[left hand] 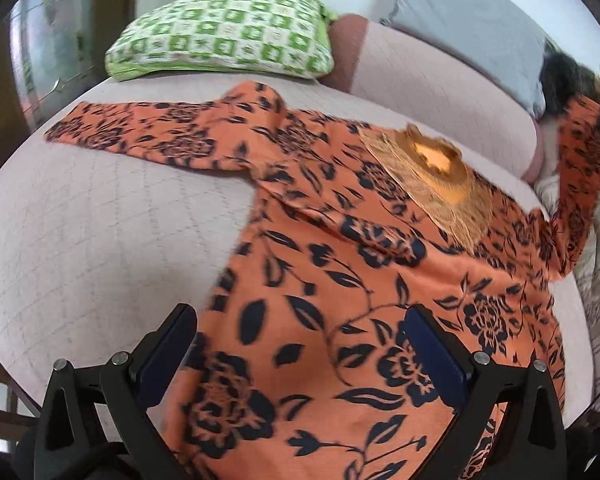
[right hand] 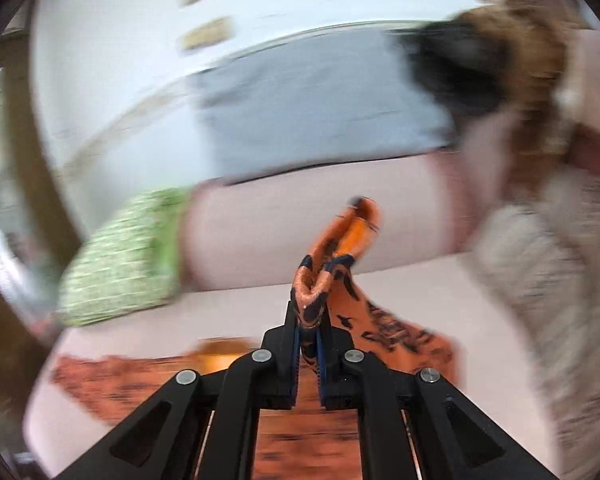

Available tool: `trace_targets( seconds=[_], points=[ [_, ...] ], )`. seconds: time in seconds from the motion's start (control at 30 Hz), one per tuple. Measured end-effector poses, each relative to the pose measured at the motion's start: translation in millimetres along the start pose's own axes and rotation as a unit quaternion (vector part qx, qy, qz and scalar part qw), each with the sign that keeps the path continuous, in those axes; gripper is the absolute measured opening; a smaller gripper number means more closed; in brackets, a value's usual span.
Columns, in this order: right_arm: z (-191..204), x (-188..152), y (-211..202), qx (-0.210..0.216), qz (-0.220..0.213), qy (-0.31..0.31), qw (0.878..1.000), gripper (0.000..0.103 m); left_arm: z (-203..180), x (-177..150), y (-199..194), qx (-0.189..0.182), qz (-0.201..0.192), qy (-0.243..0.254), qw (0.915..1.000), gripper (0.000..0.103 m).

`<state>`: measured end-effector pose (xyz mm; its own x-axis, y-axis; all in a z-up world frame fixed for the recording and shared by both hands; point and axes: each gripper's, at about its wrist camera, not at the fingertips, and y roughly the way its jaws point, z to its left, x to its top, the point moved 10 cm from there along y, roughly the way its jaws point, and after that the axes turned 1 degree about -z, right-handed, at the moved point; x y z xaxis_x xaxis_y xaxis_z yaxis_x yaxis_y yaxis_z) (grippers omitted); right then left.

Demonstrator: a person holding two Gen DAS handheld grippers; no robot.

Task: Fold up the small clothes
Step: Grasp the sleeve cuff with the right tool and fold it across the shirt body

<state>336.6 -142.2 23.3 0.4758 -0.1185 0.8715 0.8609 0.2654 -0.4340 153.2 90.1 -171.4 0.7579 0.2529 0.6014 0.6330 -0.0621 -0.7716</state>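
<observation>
An orange top with a dark floral print (left hand: 320, 280) lies spread on the pale pink bed (left hand: 100, 220), with a gold embroidered neck (left hand: 436, 176) at the far side. Its left sleeve (left hand: 140, 132) lies flat toward the pillow. My left gripper (left hand: 300, 328) is open, its fingers wide apart just above the lower body of the top. My right gripper (right hand: 310, 316) is shut on the right sleeve (right hand: 332, 248) and holds its cuff lifted off the bed; that raised sleeve also shows in the left wrist view (left hand: 580, 168). The right wrist view is blurred.
A green-and-white checked pillow (left hand: 224, 32) lies at the head of the bed, also in the right wrist view (right hand: 120, 256). A grey pillow (left hand: 468, 28) and a dark furry thing (left hand: 572, 76) lie at the far right. A beige patterned cloth (right hand: 552, 280) lies on the right.
</observation>
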Motion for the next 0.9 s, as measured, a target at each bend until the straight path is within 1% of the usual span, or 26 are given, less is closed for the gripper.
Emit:
trace_targets(
  seconds=[0.07,0.13,0.2,0.23,0.27,0.3,0.37,0.4,0.43,0.47,0.5,0.53,0.6,0.63,0.7,0.73,0.8,0.87,0.9],
  points=[
    [60,-21,25,0.046,0.019,0.009,0.999,0.007,13,3,-3,-0.003,-0.006,-0.017,0.9998,0.103],
    [98,-43,49,0.078,0.039,0.026,0.996,0.007,25,4,-5,0.003,-0.01,-0.026,0.9996,0.103],
    [142,-73,82,0.107,0.061,0.033,0.992,0.007,34,4,-6,0.005,-0.011,-0.033,0.9994,0.103],
    [156,-87,90,0.121,0.069,0.036,0.99,0.008,38,3,-6,0.007,-0.01,-0.036,0.9993,0.103],
    [175,-109,111,0.138,0.093,0.041,0.985,0.008,42,4,-6,0.009,-0.01,-0.037,0.9992,0.103],
    [189,-134,133,0.147,0.128,0.043,0.98,0.01,43,3,-7,0.01,-0.01,-0.037,0.9992,0.103],
    [200,-187,167,0.142,0.201,0.036,0.969,0.038,45,6,-9,0.011,-0.014,-0.034,0.9993,0.103],
    [197,-210,180,0.13,0.237,0.03,0.962,0.074,44,8,-11,0.012,-0.017,-0.028,0.9994,0.103],
    [196,-220,184,0.129,0.253,0.035,0.958,0.079,44,10,-12,0.014,-0.02,-0.024,0.9994,0.103],
    [194,-226,179,0.146,0.251,0.048,0.956,0.079,42,15,-13,0.016,-0.026,-0.016,0.9994,0.103],
    [192,-223,171,0.156,0.241,0.051,0.956,0.079,41,18,-12,0.017,-0.028,-0.012,0.9994,0.103],
    [186,-215,160,0.157,0.226,0.046,0.96,0.079,39,22,-11,0.017,-0.028,-0.008,0.9994,0.103],
    [156,-188,138,0.147,0.189,0.051,0.97,0.08,28,35,-6,0.006,-0.029,-0.001,0.9996,0.103],
    [138,-180,121,0.144,0.176,0.058,0.972,0.083,20,43,-4,-0.001,-0.033,0.004,0.9995,0.103],
    [101,-162,106,0.121,0.154,0.066,0.978,0.084,0,60,6,-0.014,-0.032,0.014,0.9993,0.103],
    [88,-158,101,0.116,0.152,0.069,0.979,0.084,-12,69,12,-0.024,-0.03,0.021,0.999,0.103],
    [48,-155,97,0.097,0.158,0.086,0.979,0.084,-38,89,29,-0.043,-0.021,0.047,0.9978,0.103],
    [11,-160,95,0.077,0.162,0.117,0.977,0.084,-55,108,55,-0.036,-0.001,0.062,0.9974,0.103],
    [-6,-159,89,0.075,0.162,0.126,0.976,0.084,-60,115,68,-0.035,0.006,0.066,0.9972,0.103]
  ],
)
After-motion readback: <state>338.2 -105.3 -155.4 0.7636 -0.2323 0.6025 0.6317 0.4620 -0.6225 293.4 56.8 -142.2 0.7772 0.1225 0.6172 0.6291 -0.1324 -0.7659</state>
